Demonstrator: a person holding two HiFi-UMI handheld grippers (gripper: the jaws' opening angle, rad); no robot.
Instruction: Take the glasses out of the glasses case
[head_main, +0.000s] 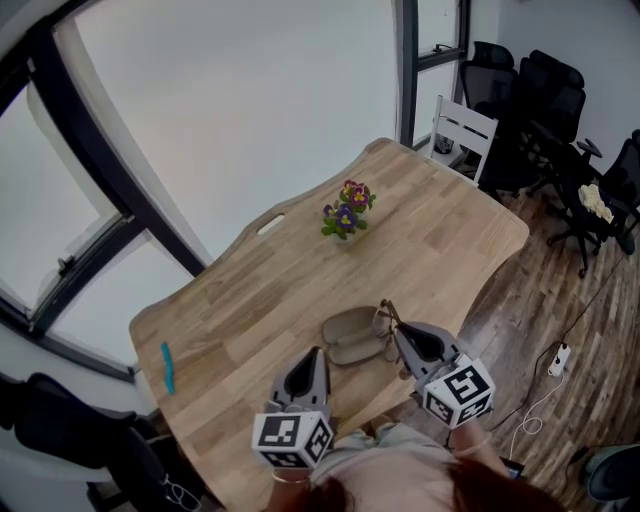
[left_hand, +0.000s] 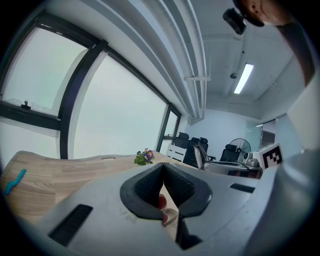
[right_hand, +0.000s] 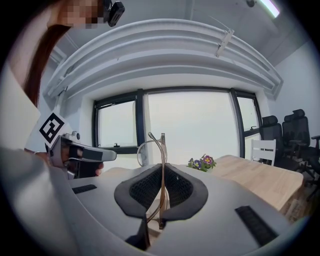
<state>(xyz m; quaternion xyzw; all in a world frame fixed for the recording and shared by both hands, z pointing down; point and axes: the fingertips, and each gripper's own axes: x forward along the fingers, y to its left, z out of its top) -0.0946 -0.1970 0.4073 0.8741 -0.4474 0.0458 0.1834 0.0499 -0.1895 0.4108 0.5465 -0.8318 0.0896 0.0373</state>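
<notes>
An open brown glasses case (head_main: 350, 335) lies on the wooden table (head_main: 250, 300) near its front edge. My right gripper (head_main: 400, 335) is just right of the case, shut on the thin-framed glasses (head_main: 387, 318). In the right gripper view the folded temples (right_hand: 161, 150) stand upright between the pads, and a lens ring (right_hand: 141, 152) rises above the jaws. My left gripper (head_main: 316, 355) is at the case's near left edge with its jaws together (left_hand: 162, 172). Nothing shows between its pads. Through the gap beneath them I see a small beige and red bit that I cannot make out.
A small pot of purple and yellow flowers (head_main: 347, 215) stands mid-table. A turquoise strip (head_main: 167, 366) lies near the left edge and a white tag (head_main: 270, 224) near the window side. A white chair (head_main: 462, 130) and black office chairs (head_main: 530, 100) stand beyond the far end.
</notes>
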